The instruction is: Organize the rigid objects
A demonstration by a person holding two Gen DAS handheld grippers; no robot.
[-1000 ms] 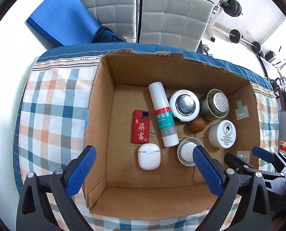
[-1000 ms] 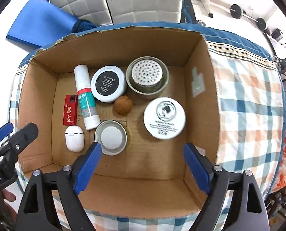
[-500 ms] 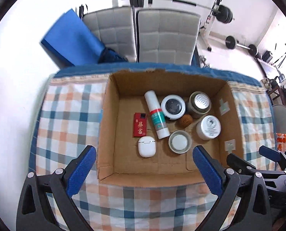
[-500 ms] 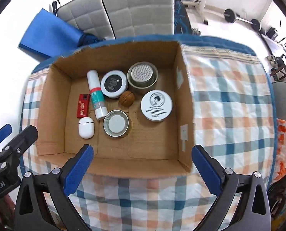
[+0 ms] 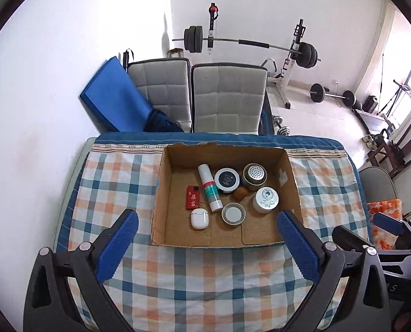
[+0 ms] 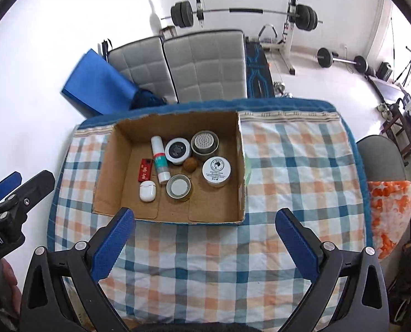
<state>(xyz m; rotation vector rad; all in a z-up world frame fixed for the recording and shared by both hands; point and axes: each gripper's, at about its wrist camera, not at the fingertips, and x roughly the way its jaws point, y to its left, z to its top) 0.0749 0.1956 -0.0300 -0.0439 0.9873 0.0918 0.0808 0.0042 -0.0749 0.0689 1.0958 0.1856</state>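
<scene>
- Nearest in each wrist view is that camera's own hand-held gripper: the left hand-held gripper and the right hand-held gripper both have their blue pads wide apart, with nothing between them, held above the checked cloth.
- Only the right view shows a bare bit of the person's hand at the lower left edge, cut off by the frame; the left view shows just the side of the other gripper at its right edge.
- The cardboard box sits open on the cloth-covered desk, past the pads in both views; in the right view it lies left of centre.
- Inside, near to far: a white earbud case and an open tin; a red pack, a white tube lying flat, a brown nut and a white jar; then a black-topped jar and a perforated-lid tin.
- Label print on the jars and tube is too small to read.
- The right view shows the nut apart from the white jar; in the left view it looks wedged among the tins.
- Beyond the desk stand two grey chairs, a blue mat and a barbell rack.
</scene>
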